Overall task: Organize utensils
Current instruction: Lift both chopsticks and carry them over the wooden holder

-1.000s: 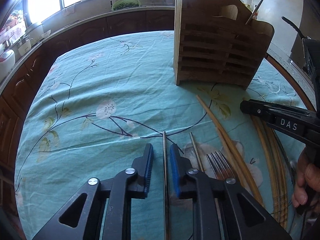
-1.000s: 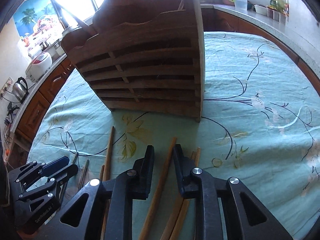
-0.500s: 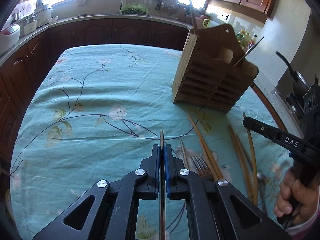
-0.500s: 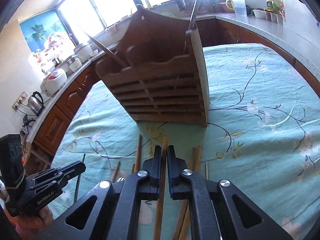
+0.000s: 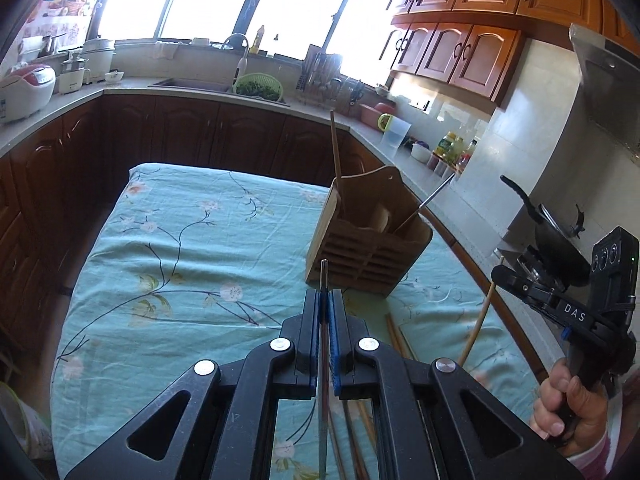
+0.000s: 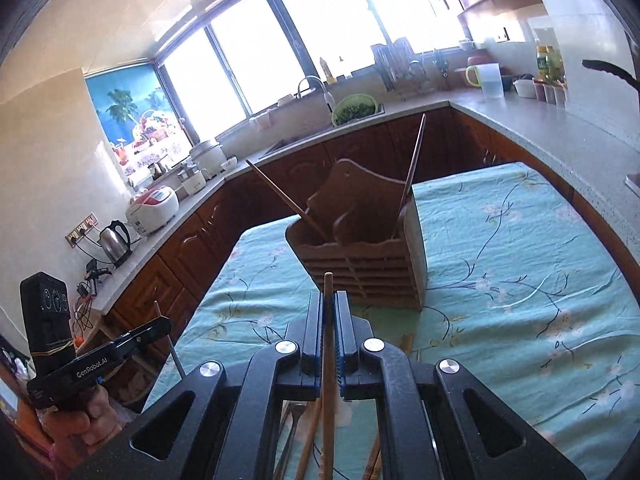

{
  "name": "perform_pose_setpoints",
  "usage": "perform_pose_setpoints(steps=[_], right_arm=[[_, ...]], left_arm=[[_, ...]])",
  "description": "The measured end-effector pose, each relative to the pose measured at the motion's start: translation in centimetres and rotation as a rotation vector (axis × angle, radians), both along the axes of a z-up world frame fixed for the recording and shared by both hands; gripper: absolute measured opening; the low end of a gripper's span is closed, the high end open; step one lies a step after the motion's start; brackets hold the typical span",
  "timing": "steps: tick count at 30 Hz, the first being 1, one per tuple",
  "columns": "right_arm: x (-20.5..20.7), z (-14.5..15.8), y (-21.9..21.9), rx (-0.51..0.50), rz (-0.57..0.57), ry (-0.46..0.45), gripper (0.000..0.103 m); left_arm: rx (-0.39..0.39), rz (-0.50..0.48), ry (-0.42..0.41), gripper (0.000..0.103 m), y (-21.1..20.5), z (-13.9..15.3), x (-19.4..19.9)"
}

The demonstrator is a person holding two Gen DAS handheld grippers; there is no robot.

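Note:
A wooden utensil holder (image 5: 368, 252) stands on the teal flowered tablecloth, with a wooden chopstick and a metal chopstick leaning in it; it also shows in the right wrist view (image 6: 360, 264). My left gripper (image 5: 325, 300) is shut on a metal chopstick (image 5: 323, 280), held above the table short of the holder. My right gripper (image 6: 329, 304) is shut on a wooden chopstick (image 6: 328, 292), also raised short of the holder. That chopstick and gripper show at the right of the left wrist view (image 5: 476, 324). Several wooden chopsticks (image 5: 394, 330) lie on the cloth below.
The table (image 5: 180, 240) is ringed by dark wood kitchen cabinets and a counter with a sink, green colander (image 5: 258, 86), rice cookers and a kettle (image 6: 114, 242). A black pan (image 5: 556, 236) sits on the stove to the right.
Both grippers closed on their chopsticks, left on metal and right on wooden, and lifted them up and back from the cloth; the holder now looks farther away and lower.

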State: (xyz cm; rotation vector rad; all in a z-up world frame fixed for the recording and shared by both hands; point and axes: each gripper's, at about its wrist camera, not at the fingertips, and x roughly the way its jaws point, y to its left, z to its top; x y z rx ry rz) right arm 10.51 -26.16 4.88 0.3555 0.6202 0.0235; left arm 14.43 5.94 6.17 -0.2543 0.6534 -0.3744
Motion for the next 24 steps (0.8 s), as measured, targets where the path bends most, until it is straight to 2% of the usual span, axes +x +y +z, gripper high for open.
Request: perform_pose_setpoints(steps=[9,24], right_arm=[[-1.0,2.4,-0.5,-0.017,-0.017,-0.067,0.005],[-0.9,3.3,-2.0,-0.019,-0.051,-0.111,0.005]], left_arm=[[-0.031,0.011,-0.060,0.003,0.8,1.7,-1.7],[-0.046,0.019,-0.091,0.003,0.2,2.2,0.7]])
